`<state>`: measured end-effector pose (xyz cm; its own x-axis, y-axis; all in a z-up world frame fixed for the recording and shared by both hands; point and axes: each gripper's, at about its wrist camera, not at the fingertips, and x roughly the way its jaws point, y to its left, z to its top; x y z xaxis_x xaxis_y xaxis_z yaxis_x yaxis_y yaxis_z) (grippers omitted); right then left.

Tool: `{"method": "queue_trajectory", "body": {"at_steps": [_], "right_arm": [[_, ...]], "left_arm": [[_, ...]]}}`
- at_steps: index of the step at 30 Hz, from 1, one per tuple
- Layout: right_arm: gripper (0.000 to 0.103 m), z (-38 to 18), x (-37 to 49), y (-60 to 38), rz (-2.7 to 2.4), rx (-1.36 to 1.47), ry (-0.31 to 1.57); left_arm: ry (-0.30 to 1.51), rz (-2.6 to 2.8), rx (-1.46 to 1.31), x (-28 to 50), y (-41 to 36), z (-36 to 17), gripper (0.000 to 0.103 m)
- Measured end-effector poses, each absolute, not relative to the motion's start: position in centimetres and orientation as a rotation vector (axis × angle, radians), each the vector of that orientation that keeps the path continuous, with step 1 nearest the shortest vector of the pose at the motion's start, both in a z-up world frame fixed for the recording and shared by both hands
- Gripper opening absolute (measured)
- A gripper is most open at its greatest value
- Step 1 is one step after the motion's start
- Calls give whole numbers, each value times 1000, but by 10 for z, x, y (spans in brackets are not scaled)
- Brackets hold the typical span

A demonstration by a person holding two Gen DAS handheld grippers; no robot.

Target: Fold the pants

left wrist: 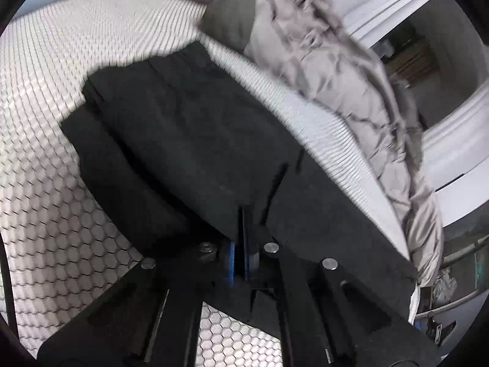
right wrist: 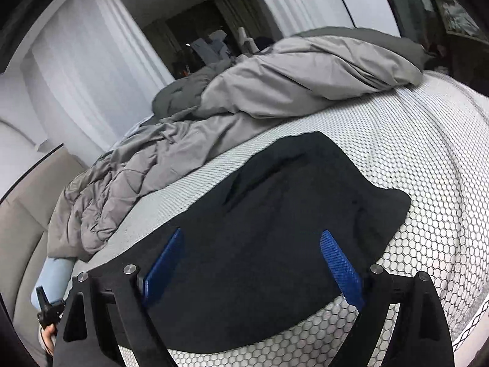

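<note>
No brand, label or writing can be read in either view. The black pants (left wrist: 195, 140) lie on the bed (left wrist: 45, 153), on its white cover with a honeycomb pattern, beside a rumpled grey duvet (left wrist: 336, 76)

The left wrist view shows the left hand-held gripper (left wrist: 241, 244) with its 2 blue pads pressed nearly together on a fold of the pants' near edge, the cloth pinched between them. Only this view shows the gathered waistband end at the far left and 1 layer of cloth lying over another. The picture is blurred, so seams and pockets are hard to make out

The right wrist view shows the right hand-held gripper (right wrist: 253, 260) spread wide, its blue pads (right wrist: 166, 263) well apart over the pants (right wrist: 275, 229) and holding nothing; whether the tips touch the cloth cannot be told. Only this view shows the duvet (right wrist: 275, 76) along its length, the white curtains (right wrist: 91, 61) and a dark doorway behind. The pants' near edge is hidden by the gripper frame, and the fisheye rim cuts the bed (right wrist: 443, 198) off
</note>
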<state>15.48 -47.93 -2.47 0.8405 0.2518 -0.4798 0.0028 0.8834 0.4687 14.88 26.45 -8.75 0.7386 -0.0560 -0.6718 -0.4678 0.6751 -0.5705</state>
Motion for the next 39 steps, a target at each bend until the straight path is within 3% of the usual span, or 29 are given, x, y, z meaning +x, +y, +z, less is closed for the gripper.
{"method": "queue_trajectory", "body": {"at_steps": [4, 8, 12, 13, 14, 15, 21, 24, 26, 27, 31, 39], "right_arm": [[92, -27, 157, -493, 113, 536, 557], [92, -26, 155, -497, 95, 525, 552], [92, -28, 156, -494, 97, 512, 571], [92, -28, 154, -495, 106, 521, 576], [92, -28, 152, -496, 115, 528, 578], [92, -27, 148, -497, 123, 531, 578], [92, -37, 137, -509, 140, 557, 618], [92, -49, 141, -515, 185, 630, 669], [92, -56, 144, -516, 198, 650, 695], [92, -59, 146, -517, 194, 650, 709], [92, -68, 152, -529, 167, 660, 755], [95, -107, 186, -547, 235, 777, 841]], "left_arm": [[665, 244, -682, 126, 260, -58, 2], [809, 291, -617, 136, 261, -78, 7], [765, 331, -766, 110, 284, -84, 39], [737, 340, -777, 102, 287, -81, 56], [703, 356, -786, 93, 289, -77, 65], [670, 359, -795, 86, 290, -76, 65], [736, 264, -882, 106, 291, -101, 61], [712, 287, -909, 128, 299, -109, 41], [705, 278, -960, 141, 306, -113, 7], [690, 290, -963, 144, 308, -113, 4], [571, 321, -905, 116, 301, -88, 2], [621, 340, -893, 89, 311, -100, 2]]}}
